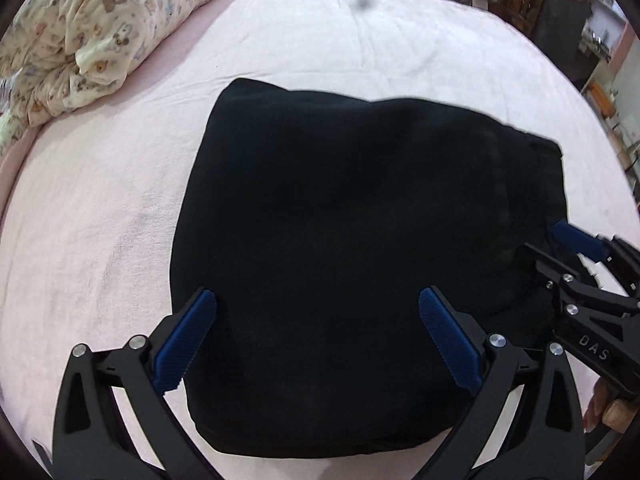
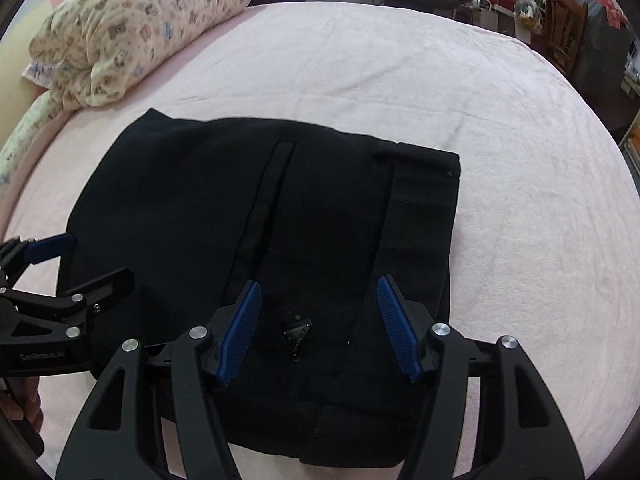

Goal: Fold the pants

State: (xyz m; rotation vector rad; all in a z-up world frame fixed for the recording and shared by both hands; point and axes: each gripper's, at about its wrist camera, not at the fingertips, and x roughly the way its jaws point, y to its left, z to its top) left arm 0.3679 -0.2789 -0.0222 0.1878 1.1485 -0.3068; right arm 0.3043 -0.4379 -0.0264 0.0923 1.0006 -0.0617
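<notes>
The black pants [image 2: 260, 264] lay folded into a compact, roughly square bundle on the pink bed [image 2: 500, 160], in the near half of the sheet. In the right wrist view the waistband ran down the bundle's 3 o'clock edge, and a small metal tag [image 2: 298, 332] showed on top near 6 o'clock. The layers looked stacked so the bundle could sit flat, which suggested the folding was close to finished.

The right hand-held gripper [image 2: 318, 324] hung over the near part of the bundle with its blue pads spread moderately wide and nothing between them, the tag lying beneath the gap. The left hand-held gripper [image 1: 316, 340] stood wide apart over the bundle's 6 o'clock side, also empty. Both seemed placed there for letting go or smoothing, not gripping.

Bare sheet surrounded the bundle from 12 through 3 o'clock, giving plenty of room to draw back. A bear-print quilt [image 2: 140, 28] lay rolled at 10 o'clock, well apart. Beyond the far edge of the bed, a wooden chair [image 2: 564, 28] and clutter stood out of the way.
</notes>
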